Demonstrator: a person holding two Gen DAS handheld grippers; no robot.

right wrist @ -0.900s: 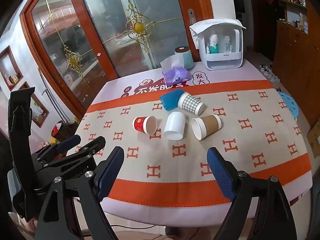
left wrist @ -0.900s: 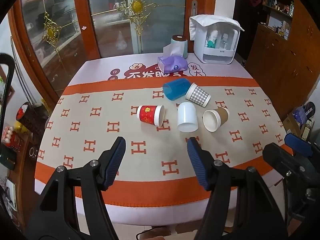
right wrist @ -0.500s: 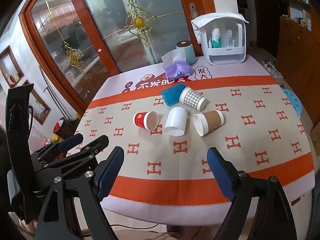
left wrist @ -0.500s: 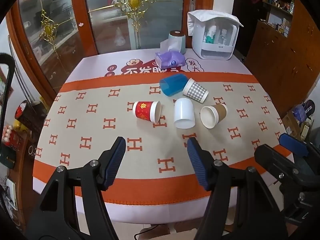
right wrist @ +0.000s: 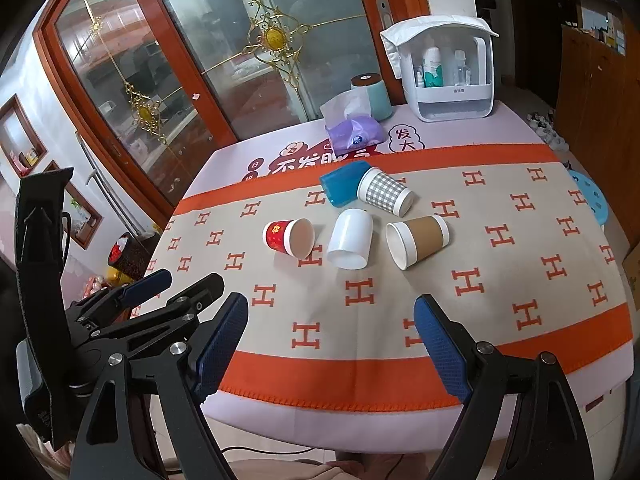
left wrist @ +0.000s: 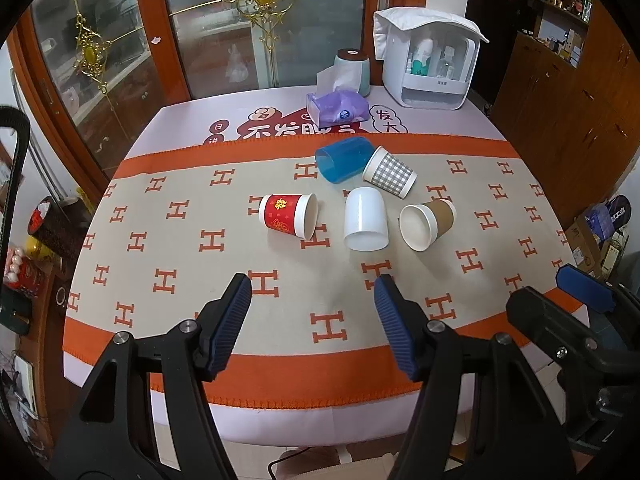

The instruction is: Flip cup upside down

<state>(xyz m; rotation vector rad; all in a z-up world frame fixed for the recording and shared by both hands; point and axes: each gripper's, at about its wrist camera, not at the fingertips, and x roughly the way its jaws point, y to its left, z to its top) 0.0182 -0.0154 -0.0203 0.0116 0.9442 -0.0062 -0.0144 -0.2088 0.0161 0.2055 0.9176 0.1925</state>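
Observation:
Several cups lie on their sides mid-table: a red cup (left wrist: pixel 288 216) (right wrist: pixel 289 233), a white cup (left wrist: pixel 366 220) (right wrist: pixel 350 238), a brown paper cup (left wrist: pixel 427 221) (right wrist: pixel 418 240), a grey checked cup (left wrist: pixel 389 178) (right wrist: pixel 385 192) and a blue cup (left wrist: pixel 345 159) (right wrist: pixel 342 186). My left gripper (left wrist: pixel 312 320) is open and empty above the table's near edge, short of the cups. My right gripper (right wrist: pixel 332 340) is open and empty, also near the front edge. Each gripper shows at the other view's side.
A purple tissue pack (left wrist: pixel 338 106), a teal canister (left wrist: pixel 354 68) and a white cosmetics organiser (left wrist: pixel 428 60) stand at the table's (left wrist: pixel 160 240) back. Glass doors rise behind. Wooden cabinets stand at the right, clutter on the floor at the left.
Both grippers have drawn back and risen slightly, so the cups sit a little farther away in view. The cups have not moved. Both grippers stay open.

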